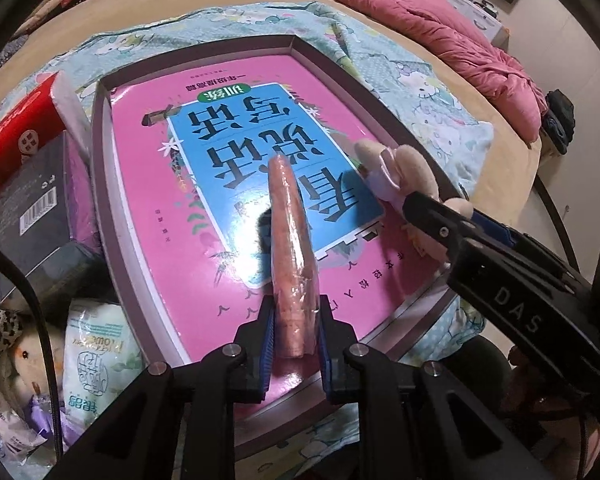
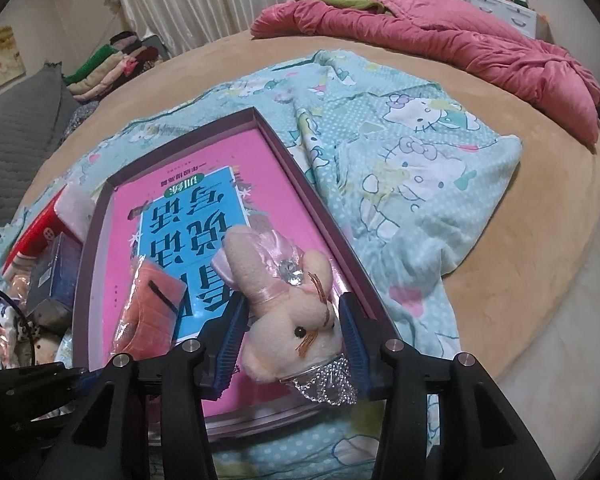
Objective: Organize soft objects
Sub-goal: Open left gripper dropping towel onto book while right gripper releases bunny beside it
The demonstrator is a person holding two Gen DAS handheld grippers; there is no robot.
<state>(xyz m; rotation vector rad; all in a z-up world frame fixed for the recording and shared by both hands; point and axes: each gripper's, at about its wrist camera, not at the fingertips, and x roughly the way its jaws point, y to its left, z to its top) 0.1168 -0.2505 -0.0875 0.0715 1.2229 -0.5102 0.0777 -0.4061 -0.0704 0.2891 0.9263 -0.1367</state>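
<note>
A shallow purple box (image 1: 99, 148) lies on the bed with a pink and blue book (image 1: 140, 184) flat inside it. My left gripper (image 1: 296, 306) is shut on a flat orange packet in clear plastic (image 1: 290, 232), held edge-up over the book; the same orange packet (image 2: 152, 300) shows at the lower left of the right wrist view. A pale pink plush rabbit (image 2: 288, 300) with a ribbon and a gem lies on the book (image 2: 140, 240). My right gripper (image 2: 292, 300) stands around it, and the pads do not visibly squeeze the plush. That rabbit (image 1: 396, 164) also shows by the right gripper's finger (image 1: 424, 210).
The box sits on a turquoise cartoon-cat sheet (image 2: 412, 168) over a tan bed. A rumpled pink quilt (image 2: 440, 36) lies at the back. Left of the box are a red box (image 1: 16, 136), a dark box (image 1: 32, 216), a tissue pack (image 1: 96, 352) and plush toys (image 1: 24, 364).
</note>
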